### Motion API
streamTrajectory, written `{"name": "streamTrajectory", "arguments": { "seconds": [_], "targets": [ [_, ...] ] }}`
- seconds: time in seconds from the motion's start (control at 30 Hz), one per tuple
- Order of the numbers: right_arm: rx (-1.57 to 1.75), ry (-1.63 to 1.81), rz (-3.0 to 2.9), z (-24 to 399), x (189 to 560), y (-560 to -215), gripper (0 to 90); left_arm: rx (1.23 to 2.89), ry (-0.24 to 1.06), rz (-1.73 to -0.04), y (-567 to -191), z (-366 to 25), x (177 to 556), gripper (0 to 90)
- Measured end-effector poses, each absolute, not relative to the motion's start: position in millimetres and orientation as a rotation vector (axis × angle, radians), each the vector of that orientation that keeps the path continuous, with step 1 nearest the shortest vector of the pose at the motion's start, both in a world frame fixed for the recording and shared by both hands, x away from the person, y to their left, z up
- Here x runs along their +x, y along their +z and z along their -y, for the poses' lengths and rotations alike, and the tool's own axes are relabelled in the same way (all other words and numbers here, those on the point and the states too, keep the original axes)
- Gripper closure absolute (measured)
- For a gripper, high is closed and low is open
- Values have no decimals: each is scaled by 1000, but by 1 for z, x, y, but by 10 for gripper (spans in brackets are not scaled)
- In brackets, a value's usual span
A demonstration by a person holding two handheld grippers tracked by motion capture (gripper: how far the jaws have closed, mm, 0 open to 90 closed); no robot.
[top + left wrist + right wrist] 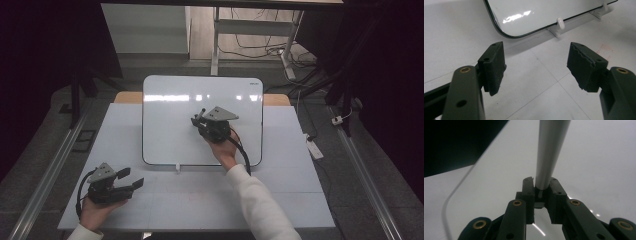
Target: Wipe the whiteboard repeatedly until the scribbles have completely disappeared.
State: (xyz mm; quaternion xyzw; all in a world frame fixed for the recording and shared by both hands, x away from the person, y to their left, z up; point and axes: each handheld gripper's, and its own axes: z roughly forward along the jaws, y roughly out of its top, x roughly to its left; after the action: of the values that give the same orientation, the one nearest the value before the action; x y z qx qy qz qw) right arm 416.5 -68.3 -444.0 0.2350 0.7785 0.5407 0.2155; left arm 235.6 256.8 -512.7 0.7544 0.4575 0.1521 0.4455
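Note:
A white whiteboard (170, 130) leans tilted on the white table (200, 200). My right gripper (200, 121) hovers over the board's middle, shut on a silver-grey pen (550, 150) that runs up from between the jaws toward the board surface (594, 170). The pen's end pokes out above the gripper as a small dark stick (202, 113). My left gripper (131, 178) rests at the table's near left, open with nothing between its pads (495, 67). In the left gripper view, the left gripper (536, 62) faces the board's lower corner (506, 33).
White clips (560, 23) prop the board's bottom edge (177, 167). Past the table's far edge stand a white desk frame (216, 45) and loose cables (260, 50) on the floor. A power strip (314, 147) lies to the right. Metal rails (50, 170) flank the table.

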Motion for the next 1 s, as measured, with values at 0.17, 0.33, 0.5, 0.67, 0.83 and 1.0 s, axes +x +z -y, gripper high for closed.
{"name": "streamTrajectory", "arguments": {
  "seconds": [0.17, 0.33, 0.5, 0.67, 0.83, 1.0],
  "targets": [
    [605, 1546, -2241, 84, 391, -441, 773, 1861, 390, -1129, -511, -254, 235, 313],
    [601, 1575, -2299, 100, 365, -444, 773, 1833, 390, -1125, -507, -253, 235, 313],
    [613, 1571, -2348, 113, 343, -450, 772, 1808, 391, -1108, -500, -245, 237, 314],
    [624, 1565, -2398, 119, 327, -463, 772, 1809, 399, -1036, -485, -227, 239, 320],
    [647, 1588, -2430, 123, 317, -473, 772, 1812, 391, -970, -470, -205, 247, 322],
    [649, 1597, -2452, 124, 312, -479, 772, 1821, 364, -919, -462, -184, 255, 329]
  ]
}}
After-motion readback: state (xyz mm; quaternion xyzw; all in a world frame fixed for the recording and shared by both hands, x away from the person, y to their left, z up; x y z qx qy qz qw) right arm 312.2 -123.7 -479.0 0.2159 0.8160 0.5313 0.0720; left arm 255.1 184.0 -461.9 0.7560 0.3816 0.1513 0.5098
